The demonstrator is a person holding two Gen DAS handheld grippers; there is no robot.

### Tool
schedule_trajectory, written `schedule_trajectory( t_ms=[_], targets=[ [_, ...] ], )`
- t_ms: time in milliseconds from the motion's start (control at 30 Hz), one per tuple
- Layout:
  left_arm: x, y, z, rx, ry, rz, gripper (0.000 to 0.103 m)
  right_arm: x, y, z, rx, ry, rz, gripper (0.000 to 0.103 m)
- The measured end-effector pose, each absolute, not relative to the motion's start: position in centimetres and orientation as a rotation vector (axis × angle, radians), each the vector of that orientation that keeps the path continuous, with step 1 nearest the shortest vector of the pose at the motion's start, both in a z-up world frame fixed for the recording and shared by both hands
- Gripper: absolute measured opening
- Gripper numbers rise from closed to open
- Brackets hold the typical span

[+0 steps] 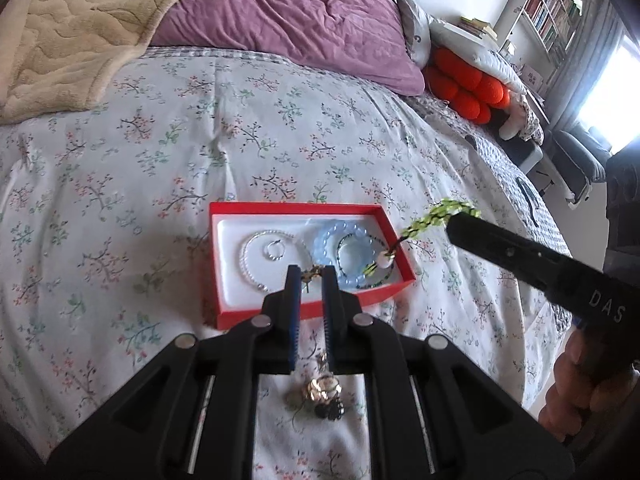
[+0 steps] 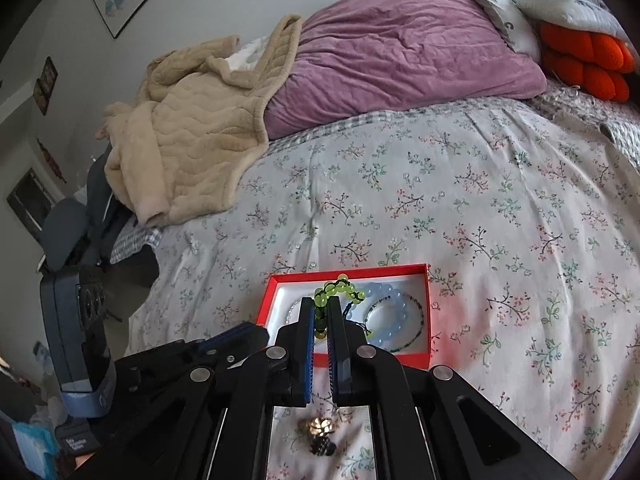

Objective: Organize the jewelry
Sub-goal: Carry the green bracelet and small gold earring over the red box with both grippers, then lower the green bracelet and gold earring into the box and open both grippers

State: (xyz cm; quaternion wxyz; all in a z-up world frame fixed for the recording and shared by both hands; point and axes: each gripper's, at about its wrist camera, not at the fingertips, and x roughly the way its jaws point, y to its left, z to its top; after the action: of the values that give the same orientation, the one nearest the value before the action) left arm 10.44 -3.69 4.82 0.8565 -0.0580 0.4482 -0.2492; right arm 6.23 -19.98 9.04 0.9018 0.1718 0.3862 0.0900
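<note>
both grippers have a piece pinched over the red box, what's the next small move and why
Probably ease the right gripper lower over the red box and open it. Its green bead bracelet already trails into the tray beside the blue bracelet, while the left gripper pinches a thin chain with charms dangling.

Floral bedspread (image 1: 200, 140), purple pillow (image 1: 288, 20), bookshelf (image 1: 548, 12) beside bright window (image 1: 616, 92).

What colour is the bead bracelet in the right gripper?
Yellow-green beads on the bracelet, clearest in the left wrist view.
</note>
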Motion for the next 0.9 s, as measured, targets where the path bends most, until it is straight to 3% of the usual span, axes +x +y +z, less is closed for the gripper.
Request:
schedule_trajectory(
  t_ms=[800, 900],
  targets=[
    [13.7, -6.8, -0.3, 0.011, 0.998, -0.430, 0.012, 11.3, -21.4, 1.7, 0.374, 1.015, 0.123, 0.007],
    [13.7, -7.0, -0.1, 0.016, 1.000, -0.436, 0.016, 11.2, -21.9, 2.0, 0.389, 1.012, 0.119, 0.014]
  ],
)
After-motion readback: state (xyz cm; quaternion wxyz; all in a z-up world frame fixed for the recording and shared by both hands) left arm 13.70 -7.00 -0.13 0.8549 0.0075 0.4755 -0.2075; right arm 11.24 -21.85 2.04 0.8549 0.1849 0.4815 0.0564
